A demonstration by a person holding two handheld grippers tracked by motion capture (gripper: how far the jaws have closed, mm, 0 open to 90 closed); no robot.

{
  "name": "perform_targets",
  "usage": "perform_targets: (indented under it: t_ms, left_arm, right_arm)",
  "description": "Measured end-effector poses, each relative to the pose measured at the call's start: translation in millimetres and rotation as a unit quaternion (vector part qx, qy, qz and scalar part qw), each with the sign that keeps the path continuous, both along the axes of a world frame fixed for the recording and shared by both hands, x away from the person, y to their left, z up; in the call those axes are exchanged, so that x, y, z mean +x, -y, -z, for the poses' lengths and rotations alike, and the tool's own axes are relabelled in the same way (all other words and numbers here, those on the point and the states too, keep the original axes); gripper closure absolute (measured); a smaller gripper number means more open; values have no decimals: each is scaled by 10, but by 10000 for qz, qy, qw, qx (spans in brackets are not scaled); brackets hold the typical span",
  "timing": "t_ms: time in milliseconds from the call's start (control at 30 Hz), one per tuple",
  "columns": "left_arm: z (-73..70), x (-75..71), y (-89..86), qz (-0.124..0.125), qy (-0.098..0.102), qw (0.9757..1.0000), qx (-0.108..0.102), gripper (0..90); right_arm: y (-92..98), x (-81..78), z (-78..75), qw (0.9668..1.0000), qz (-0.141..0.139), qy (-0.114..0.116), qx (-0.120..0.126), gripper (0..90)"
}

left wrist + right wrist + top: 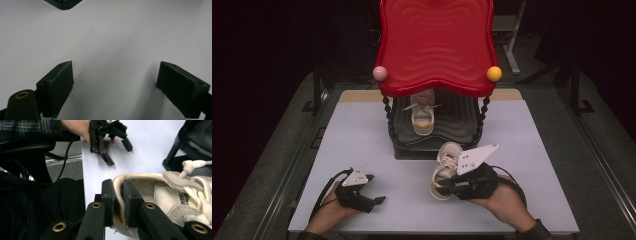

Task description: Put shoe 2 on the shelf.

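Note:
A cream lace-up shoe [444,167] lies on its side on the white table [362,135], in front of the rack. My right gripper [443,187] is shut on its heel collar; in the right gripper view the jaws [117,183] pinch the shoe's [160,187] heel wall, one inside and one outside. Its matching shoe [422,117] stands on the rack's black lower shelf [462,120], toe toward me. My left gripper [377,188] rests on the table at the near left, open with nothing between its pads [116,66]. It also appears far off in the right gripper view [120,154].
The rack has a wavy red top tray [435,40] overhanging the lower shelf, with a pink ball [380,73] and a yellow ball [494,73] at its front corners. A corner of the rack's black base [63,3] lies ahead of the left gripper. Dark floor surrounds the table.

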State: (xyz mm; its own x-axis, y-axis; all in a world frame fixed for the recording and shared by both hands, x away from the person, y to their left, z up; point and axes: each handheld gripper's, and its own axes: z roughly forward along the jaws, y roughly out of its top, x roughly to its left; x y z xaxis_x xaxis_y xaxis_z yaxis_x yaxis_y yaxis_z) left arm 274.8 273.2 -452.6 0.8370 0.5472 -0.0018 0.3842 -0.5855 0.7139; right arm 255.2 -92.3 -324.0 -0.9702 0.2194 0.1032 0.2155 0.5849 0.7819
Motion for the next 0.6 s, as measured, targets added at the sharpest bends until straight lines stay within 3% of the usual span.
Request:
perform_targets:
  t_ms: [333,600]
  left_arm:
    - [0,0,1,-4,4,10000,-8,130]
    - [-1,2,0,-4,-3,10000,-5,130]
  right_arm:
    - [10,350,-241,9996,48,264,-80,801]
    - [55,632,-312,9990,181,388,-83,800]
